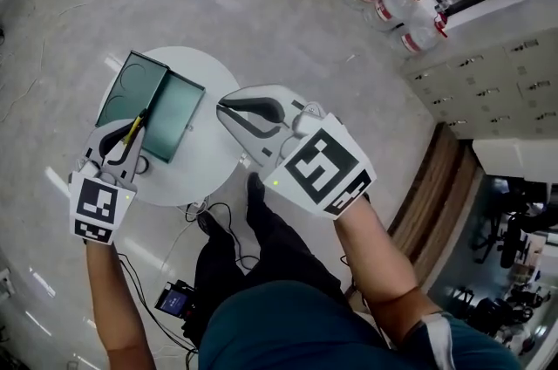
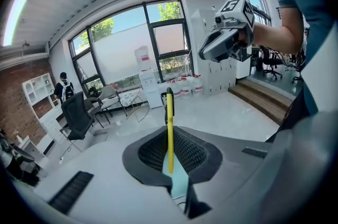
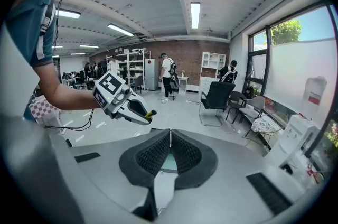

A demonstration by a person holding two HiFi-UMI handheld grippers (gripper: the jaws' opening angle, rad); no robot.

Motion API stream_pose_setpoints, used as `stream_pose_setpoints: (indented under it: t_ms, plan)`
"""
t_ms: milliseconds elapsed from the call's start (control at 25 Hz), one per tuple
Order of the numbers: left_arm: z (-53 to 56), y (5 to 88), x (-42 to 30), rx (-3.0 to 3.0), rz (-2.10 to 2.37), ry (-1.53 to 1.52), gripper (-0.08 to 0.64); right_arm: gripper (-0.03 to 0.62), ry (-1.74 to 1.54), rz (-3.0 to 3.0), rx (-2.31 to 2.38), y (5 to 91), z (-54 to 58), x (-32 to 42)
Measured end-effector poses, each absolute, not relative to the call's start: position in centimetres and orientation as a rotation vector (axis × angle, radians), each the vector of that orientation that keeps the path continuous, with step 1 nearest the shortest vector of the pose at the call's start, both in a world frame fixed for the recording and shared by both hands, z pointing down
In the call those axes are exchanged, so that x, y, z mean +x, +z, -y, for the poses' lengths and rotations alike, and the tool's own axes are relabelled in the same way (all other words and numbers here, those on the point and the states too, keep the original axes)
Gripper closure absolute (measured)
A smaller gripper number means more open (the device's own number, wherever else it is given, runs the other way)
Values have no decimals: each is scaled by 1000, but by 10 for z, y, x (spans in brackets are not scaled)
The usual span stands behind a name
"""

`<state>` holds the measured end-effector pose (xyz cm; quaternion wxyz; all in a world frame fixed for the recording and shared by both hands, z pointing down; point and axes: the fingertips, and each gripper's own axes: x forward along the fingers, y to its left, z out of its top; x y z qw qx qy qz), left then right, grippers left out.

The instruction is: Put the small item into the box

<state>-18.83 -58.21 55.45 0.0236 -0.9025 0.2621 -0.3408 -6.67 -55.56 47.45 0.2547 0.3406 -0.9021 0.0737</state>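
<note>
Right gripper (image 1: 225,106) is held raised, closest to the head camera. Its jaws are pressed together and nothing is seen between them. Left gripper (image 1: 129,135) is held lower, over the left part of the round white surface (image 1: 202,65). Its jaws are clamped on a yellow pen (image 1: 137,124), which stands out past the jaw tips, dark end outermost. An open green box (image 1: 131,85) lies on the surface, both halves laid flat. The pen is outside the box, its far end seen over the box's near edge.
</note>
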Motion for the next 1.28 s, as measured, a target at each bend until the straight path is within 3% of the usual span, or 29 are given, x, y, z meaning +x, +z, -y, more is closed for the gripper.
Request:
stream_pose_setpoints:
  t_ms: [1280]
  plan:
    - [622,790,-175,-2901,-815,-1396,522,554,391,2391,816,653,588,-40]
